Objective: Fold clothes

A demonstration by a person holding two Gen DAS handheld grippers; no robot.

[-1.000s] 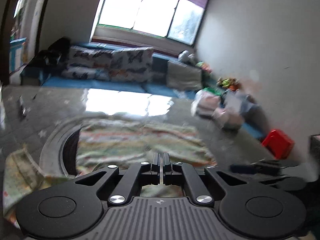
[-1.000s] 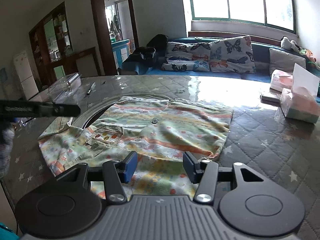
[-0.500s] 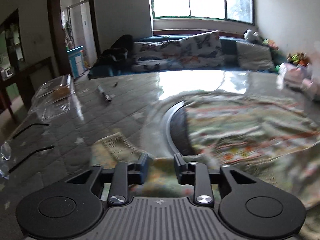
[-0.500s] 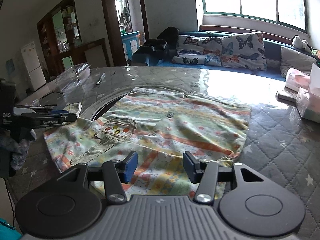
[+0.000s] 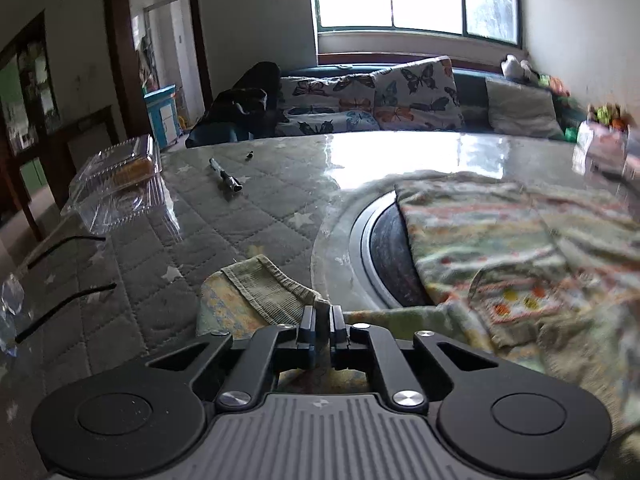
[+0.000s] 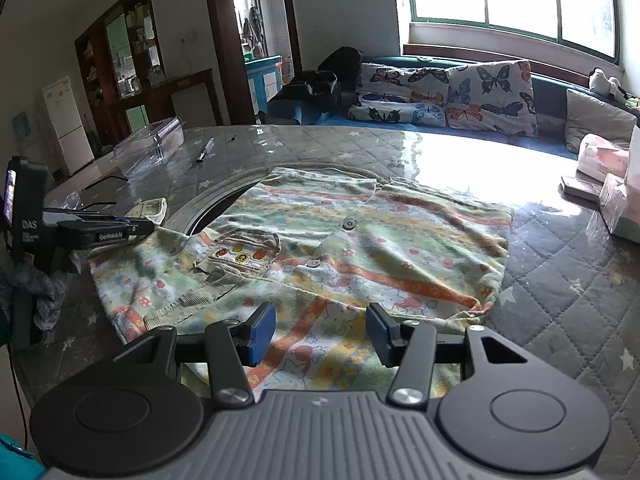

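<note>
A small child's shirt (image 6: 360,240) with pastel stripes and a chest pocket lies spread flat on the quilted table cover (image 6: 560,280). Its left sleeve, ending in a ribbed cuff (image 5: 256,292), stretches out to the left. My left gripper (image 5: 320,316) is shut on the sleeve fabric just behind that cuff; in the right wrist view it shows as a black tool (image 6: 120,232) at the shirt's left edge. My right gripper (image 6: 320,334) hangs open low over the shirt's near hem, with nothing between its blue pads.
A dark round ring (image 5: 380,256) set in the table lies partly under the shirt. A clear plastic box (image 5: 120,184) and a pen (image 5: 225,176) lie far left. A tissue box (image 6: 616,208) stands at the right edge. A sofa with butterfly cushions (image 6: 460,96) stands behind.
My left gripper swung left, opened half a second ago, and has now shut on the sleeve. The right gripper stayed open and shifted slightly over the hem.
</note>
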